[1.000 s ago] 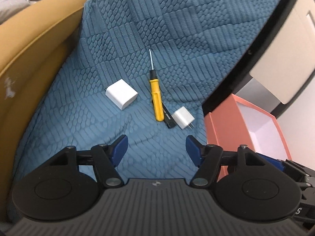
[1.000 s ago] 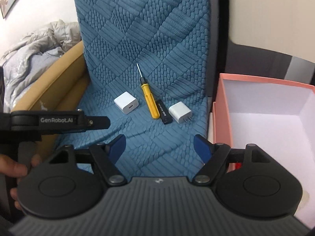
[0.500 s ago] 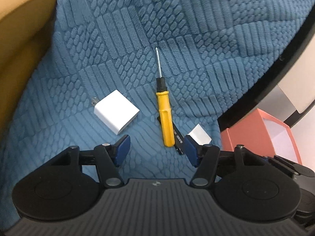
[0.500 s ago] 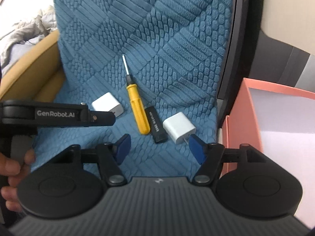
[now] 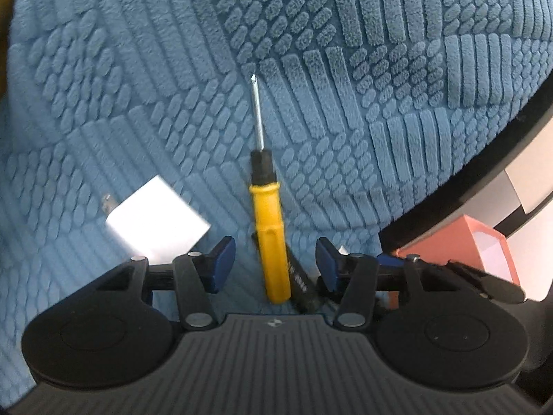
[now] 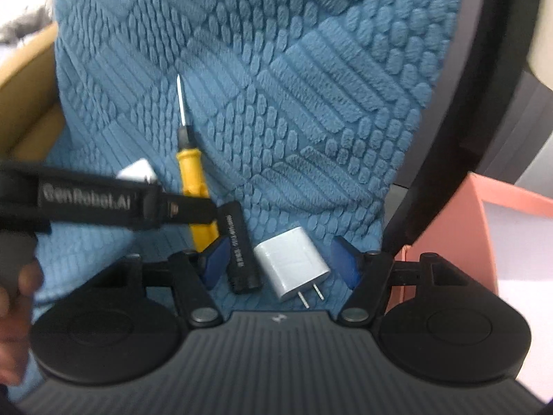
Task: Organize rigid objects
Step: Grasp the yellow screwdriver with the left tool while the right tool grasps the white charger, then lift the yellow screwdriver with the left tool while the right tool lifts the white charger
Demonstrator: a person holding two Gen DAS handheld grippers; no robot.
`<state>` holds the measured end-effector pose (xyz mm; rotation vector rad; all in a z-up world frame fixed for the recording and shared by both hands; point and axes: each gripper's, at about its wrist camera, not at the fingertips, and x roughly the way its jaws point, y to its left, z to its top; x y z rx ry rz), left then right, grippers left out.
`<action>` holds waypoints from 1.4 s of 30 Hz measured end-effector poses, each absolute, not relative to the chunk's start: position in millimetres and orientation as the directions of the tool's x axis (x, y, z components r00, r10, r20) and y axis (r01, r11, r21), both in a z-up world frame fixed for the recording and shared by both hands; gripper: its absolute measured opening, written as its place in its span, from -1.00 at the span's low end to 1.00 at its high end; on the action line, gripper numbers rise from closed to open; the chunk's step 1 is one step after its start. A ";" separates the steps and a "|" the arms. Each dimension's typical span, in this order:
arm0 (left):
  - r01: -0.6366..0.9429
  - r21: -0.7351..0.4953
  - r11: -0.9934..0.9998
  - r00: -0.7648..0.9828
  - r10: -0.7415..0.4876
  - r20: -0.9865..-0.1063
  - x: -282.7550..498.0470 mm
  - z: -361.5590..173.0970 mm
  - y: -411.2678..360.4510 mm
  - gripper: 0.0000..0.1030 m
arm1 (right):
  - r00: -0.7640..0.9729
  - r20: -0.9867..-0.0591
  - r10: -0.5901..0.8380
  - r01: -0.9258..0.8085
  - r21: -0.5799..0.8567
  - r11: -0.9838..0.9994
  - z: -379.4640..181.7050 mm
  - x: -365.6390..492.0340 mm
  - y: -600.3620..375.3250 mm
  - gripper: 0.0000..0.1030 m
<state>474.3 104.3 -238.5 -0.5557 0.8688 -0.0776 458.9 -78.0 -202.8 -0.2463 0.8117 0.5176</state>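
Note:
A yellow-handled screwdriver [image 5: 269, 238] lies on the blue textured cover [image 5: 311, 69], its handle between the open fingers of my left gripper [image 5: 274, 264]. A black stick [image 5: 300, 280] lies beside it. A large white charger [image 5: 157, 224] lies left of it. In the right wrist view my right gripper [image 6: 281, 259] is open around a small white plug charger [image 6: 293, 263] and the black stick [image 6: 240, 249]. The screwdriver [image 6: 195, 180] lies further left, partly behind the left gripper's body [image 6: 103, 202].
A salmon-coloured open box [image 6: 484, 228] with a white inside stands to the right, past the seat's black edge [image 6: 446, 159]. It also shows in the left wrist view [image 5: 484, 249]. A mustard armrest [image 6: 27, 121] is at the left.
Both grippers have moved forward and down toward the objects. The screwdriver handle now lies between the left fingers, and the small charger and black stick between the right fingers.

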 end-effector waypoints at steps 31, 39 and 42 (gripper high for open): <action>-0.195 -0.419 0.887 0.579 -0.241 -0.779 487.0 -246.1 104.1 -0.60 | 0.527 -0.777 0.346 -0.477 0.067 0.876 -219.6 469.7 -97.1 0.04; -0.202 -0.390 0.899 0.554 -0.223 -0.802 446.8 -235.7 114.2 -0.62 | 0.526 -0.785 0.326 -0.461 0.058 0.885 -211.8 441.0 -101.7 0.03; -0.211 -0.384 0.899 0.542 -0.219 -0.811 424.2 -234.6 108.5 -0.62 | 0.521 -0.789 0.326 -0.454 0.066 0.888 -207.6 426.9 -108.0 0.02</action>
